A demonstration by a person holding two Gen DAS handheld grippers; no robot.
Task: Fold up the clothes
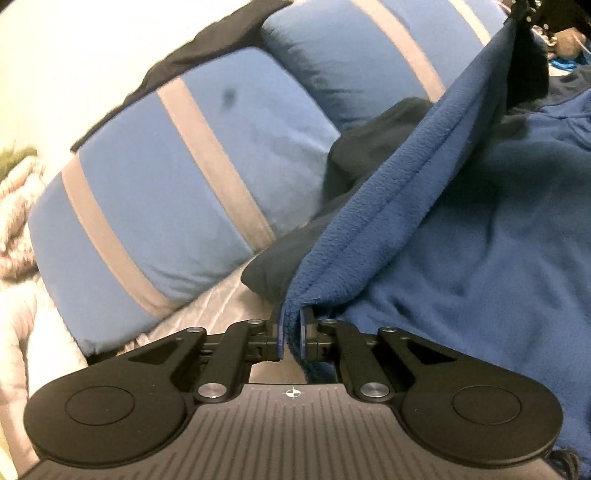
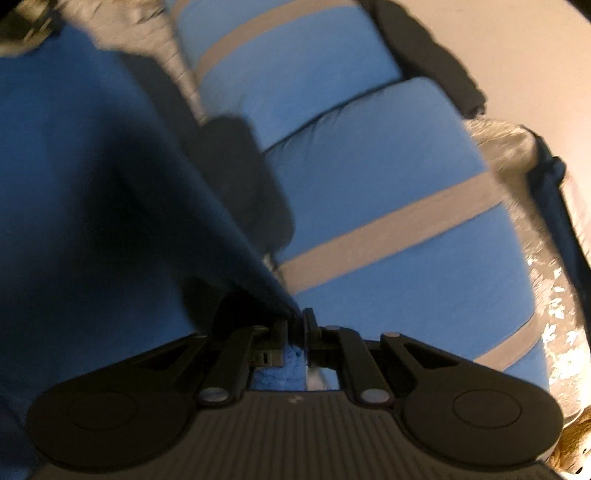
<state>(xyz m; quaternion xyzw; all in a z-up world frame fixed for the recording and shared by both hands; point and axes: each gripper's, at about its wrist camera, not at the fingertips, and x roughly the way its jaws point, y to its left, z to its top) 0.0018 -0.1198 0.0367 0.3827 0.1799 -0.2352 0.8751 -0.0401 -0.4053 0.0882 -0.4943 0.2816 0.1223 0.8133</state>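
A dark blue fleece garment (image 1: pixel 461 229) lies spread over a bed, one hemmed edge lifted into a taut fold. My left gripper (image 1: pixel 291 332) is shut on the near end of that edge. The fold runs up to the top right of the left wrist view, where a dark tool, apparently my right gripper (image 1: pixel 524 11), holds its far end. In the right wrist view my right gripper (image 2: pixel 295 328) is shut on the same blue fleece (image 2: pixel 92 184), which fills the left half, blurred. A dark sleeve or cuff (image 2: pixel 243 173) hangs beside it.
Two light blue pillows with grey stripes (image 1: pixel 177 192) (image 2: pixel 388 206) lie against a pale wall. A silvery grey quilt (image 1: pixel 207 306) covers the bed. A knitted throw (image 1: pixel 14 206) sits at far left. Clutter shows at the top right of the left wrist view (image 1: pixel 565 40).
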